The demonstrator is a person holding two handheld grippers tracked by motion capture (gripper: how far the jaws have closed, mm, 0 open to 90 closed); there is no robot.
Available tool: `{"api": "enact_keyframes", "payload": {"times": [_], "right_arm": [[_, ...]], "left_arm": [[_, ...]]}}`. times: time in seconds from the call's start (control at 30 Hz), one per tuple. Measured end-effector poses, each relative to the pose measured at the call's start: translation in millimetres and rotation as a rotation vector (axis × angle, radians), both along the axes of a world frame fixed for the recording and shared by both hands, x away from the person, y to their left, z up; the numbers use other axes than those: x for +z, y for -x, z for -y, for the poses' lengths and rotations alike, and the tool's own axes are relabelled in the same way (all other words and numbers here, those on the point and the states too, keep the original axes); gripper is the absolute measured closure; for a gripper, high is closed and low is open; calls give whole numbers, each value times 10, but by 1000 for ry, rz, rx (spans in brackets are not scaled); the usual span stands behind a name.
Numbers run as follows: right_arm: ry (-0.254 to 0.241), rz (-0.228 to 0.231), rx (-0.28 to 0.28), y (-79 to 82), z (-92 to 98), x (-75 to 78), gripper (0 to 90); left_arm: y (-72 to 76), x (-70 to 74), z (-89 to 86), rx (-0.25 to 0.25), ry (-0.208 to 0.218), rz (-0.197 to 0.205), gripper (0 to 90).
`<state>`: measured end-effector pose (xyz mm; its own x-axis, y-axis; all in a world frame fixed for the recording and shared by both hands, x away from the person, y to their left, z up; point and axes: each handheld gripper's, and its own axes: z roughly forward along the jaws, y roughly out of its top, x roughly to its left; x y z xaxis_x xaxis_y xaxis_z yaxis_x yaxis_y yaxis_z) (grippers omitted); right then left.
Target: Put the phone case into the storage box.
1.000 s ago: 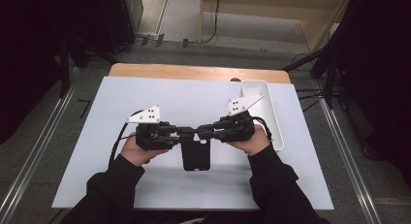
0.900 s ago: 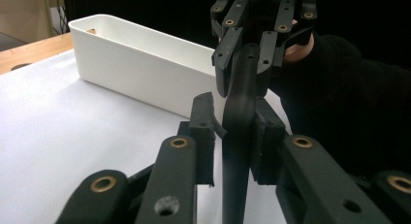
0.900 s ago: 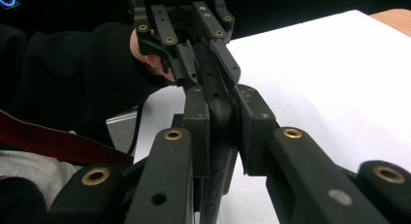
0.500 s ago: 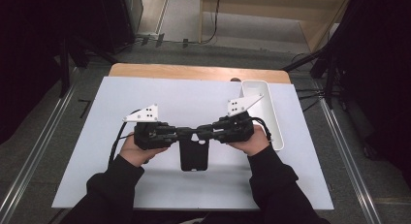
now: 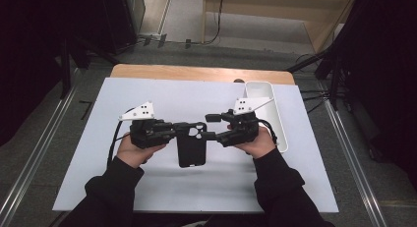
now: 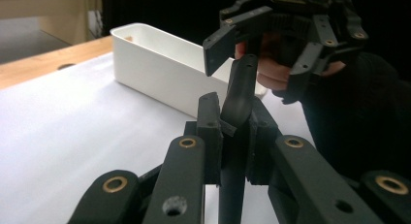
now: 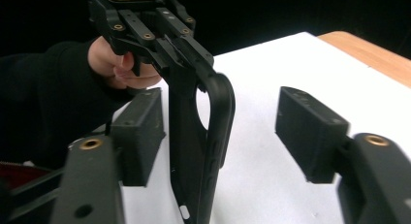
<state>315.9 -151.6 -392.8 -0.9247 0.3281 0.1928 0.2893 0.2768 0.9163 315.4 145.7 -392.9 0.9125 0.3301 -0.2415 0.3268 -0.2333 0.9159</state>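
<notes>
A black phone case [image 5: 191,147] hangs over the white mat, held by its top edge. My left gripper [image 5: 186,130] is shut on it, having tightened a little. In the left gripper view the case [image 6: 240,90] stands edge-on between the left gripper [image 6: 236,136] pads. My right gripper [image 5: 211,127] faces it from the right. Its jaws have just been opening and stand apart with the case's corner between them. In the right gripper view the case [image 7: 201,136] stands between the right gripper [image 7: 225,134] pads, close to the left pad and far from the right one.
A long white tray [image 5: 273,114] lies at the mat's right edge, just behind the right hand. The white mat [image 5: 147,94] covers a wooden table [image 5: 196,72]. Dark floor and metal rails surround the table.
The right gripper's jaws have spread apart and let go of the case. The left gripper keeps its hold and has shifted slightly left.
</notes>
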Motion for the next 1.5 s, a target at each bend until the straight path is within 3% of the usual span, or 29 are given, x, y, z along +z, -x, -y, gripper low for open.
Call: {"api": "enact_keyframes", "payload": {"times": [0.13,0.5,0.6,0.7,0.87,0.9,0.97,1.33,1.5], "right_arm": [[7,2,-48,12,-13,5,248],[41,0,-145,15,-38,-26,158],[19,-6,-191,3,-47,-46,0],[-16,-15,-215,-2,-37,-66,0],[46,-17,-286,38,-91,-57,0],[32,-31,-268,39,-94,-59,0],[12,-44,-288,42,-108,-63,0],[13,-31,-379,75,-199,-113,0],[38,-26,-400,91,-264,-148,0]], "left_arm": [[-12,14,-8,32,-13,-23,797],[-22,51,-37,117,-7,-25,796],[-20,61,-42,149,-9,-16,797],[-17,69,-41,174,-14,-12,796],[-20,81,-44,208,-15,-12,796],[-18,82,-40,221,-19,-13,796],[-17,82,-34,230,-30,-12,796],[10,97,-12,298,-39,-2,796],[20,108,-11,314,-30,1,795]]}}
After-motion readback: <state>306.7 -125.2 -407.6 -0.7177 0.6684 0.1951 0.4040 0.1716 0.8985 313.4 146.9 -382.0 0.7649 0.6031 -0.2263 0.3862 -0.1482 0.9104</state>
